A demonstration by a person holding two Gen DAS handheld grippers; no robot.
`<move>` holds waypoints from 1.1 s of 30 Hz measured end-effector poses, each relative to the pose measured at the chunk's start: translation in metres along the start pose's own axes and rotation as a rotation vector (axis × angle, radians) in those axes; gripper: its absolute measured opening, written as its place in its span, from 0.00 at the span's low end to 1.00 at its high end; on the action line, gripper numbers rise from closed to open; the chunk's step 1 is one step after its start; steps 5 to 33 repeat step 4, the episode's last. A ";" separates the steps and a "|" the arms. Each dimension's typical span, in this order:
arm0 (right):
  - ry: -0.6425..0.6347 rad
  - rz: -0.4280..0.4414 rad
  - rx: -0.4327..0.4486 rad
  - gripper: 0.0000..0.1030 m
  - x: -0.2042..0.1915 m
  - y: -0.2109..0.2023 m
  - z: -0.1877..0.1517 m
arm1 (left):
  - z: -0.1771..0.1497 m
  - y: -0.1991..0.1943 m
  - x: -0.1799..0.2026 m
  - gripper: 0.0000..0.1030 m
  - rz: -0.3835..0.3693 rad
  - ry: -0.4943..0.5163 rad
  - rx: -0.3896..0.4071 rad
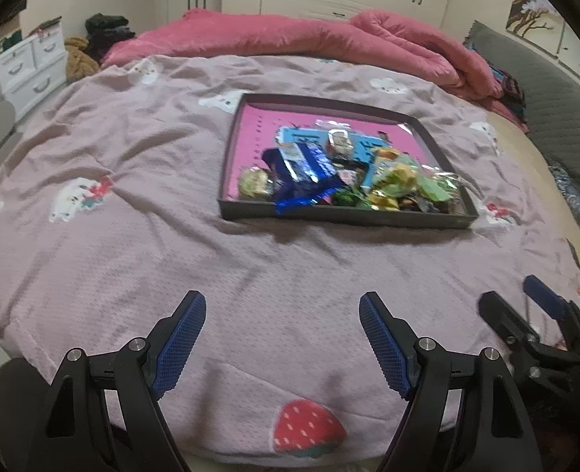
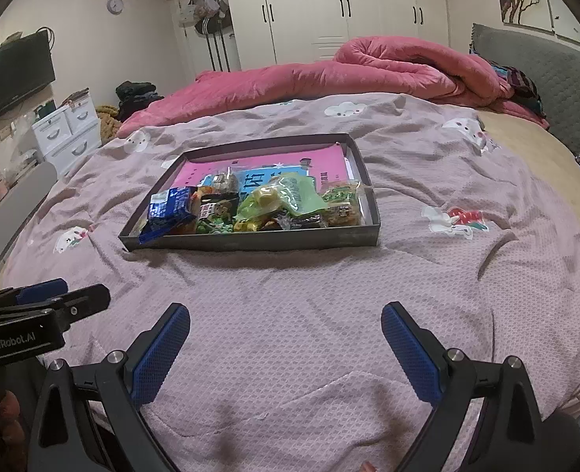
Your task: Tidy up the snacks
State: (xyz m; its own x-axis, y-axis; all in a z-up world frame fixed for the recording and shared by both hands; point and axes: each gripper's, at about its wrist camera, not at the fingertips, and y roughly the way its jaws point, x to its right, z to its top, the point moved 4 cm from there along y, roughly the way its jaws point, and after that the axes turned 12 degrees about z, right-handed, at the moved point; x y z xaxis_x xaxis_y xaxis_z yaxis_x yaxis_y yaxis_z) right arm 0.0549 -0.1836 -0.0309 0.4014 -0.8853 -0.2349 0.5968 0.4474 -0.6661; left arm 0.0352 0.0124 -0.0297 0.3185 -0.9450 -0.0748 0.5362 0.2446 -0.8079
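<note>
While both grippers (image 1: 282, 338) (image 2: 286, 348) gape empty, piled snacks (image 1: 341, 173) blur inside the tray (image 1: 345, 216).

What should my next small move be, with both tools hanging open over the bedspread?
Probably ease the left tool forward toward the blue snack packet at the tray's near edge. Both it and the right tool are open and empty, well short of the tray, and the snacks lie heaped together there, the blue packet sticking out nearest and uncovered.

Snacks (image 1: 329, 173) in tray (image 1: 345, 218) on bed (image 1: 132, 244)
</note>
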 end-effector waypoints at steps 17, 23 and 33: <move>0.039 -0.017 0.022 0.99 0.017 0.001 0.008 | 0.017 0.009 -0.027 0.79 0.023 -0.029 0.033; 0.039 -0.017 0.022 0.99 0.017 0.001 0.008 | 0.017 0.009 -0.027 0.79 0.023 -0.029 0.033; 0.039 -0.017 0.022 0.99 0.017 0.001 0.008 | 0.017 0.009 -0.027 0.79 0.023 -0.029 0.033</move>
